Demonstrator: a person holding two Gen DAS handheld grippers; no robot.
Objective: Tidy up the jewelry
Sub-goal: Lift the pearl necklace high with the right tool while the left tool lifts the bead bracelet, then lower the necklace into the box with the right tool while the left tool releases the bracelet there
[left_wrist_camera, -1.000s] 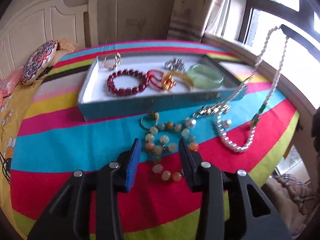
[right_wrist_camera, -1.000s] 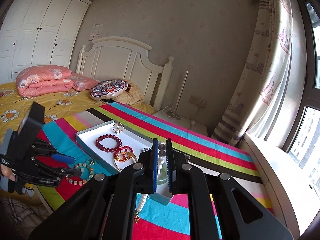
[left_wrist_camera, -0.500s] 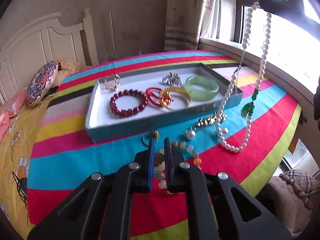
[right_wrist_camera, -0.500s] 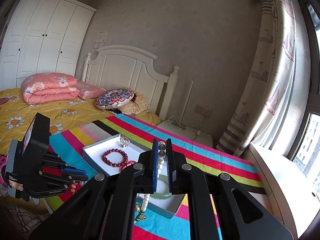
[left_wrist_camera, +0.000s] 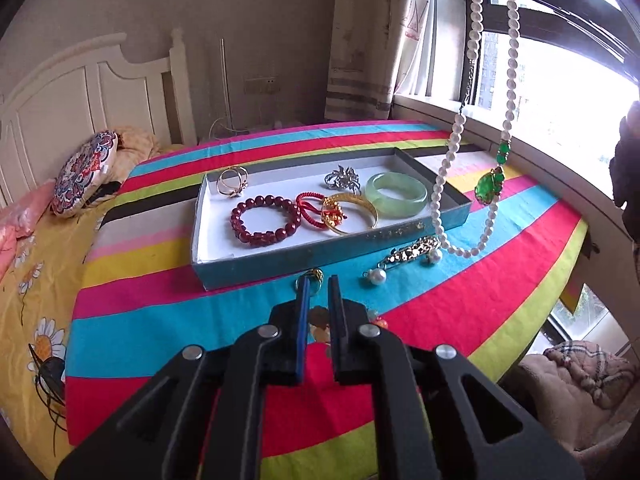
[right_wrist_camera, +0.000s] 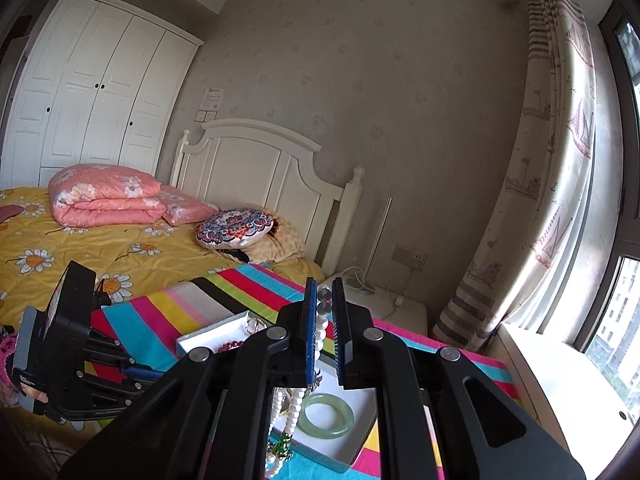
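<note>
A shallow white-lined tray with teal outer walls (left_wrist_camera: 280,266) lies on the striped, many-coloured tabletop (left_wrist_camera: 460,304). Inside it, from the left: a pair of gold rings (left_wrist_camera: 232,184) near the far corner, a dark red beaded bracelet (left_wrist_camera: 265,220), a red cord bracelet (left_wrist_camera: 310,209) touching a gold bangle (left_wrist_camera: 350,216), a silver flower-shaped brooch (left_wrist_camera: 343,178) toward the far wall, and a pale green jade bangle (left_wrist_camera: 397,199) at the right end.

The right tool (right_wrist_camera: 325,300) is closed on a long white pearl necklace with a green pendant (left_wrist_camera: 490,186); the strand hangs from its pads, its lower loop just in front of the tray's right corner, whether touching the cloth I cannot tell.

The left tool (left_wrist_camera: 318,284) is pinched shut on a bracelet of orange and pale round beads (left_wrist_camera: 318,322), which shows between and below its fingers, close over the cloth.

Loose on the tabletop in front of the tray lie a small gold ring (left_wrist_camera: 314,274), a gold filigree clasp piece (left_wrist_camera: 412,250) and a pearl drop earring (left_wrist_camera: 378,276).
</note>
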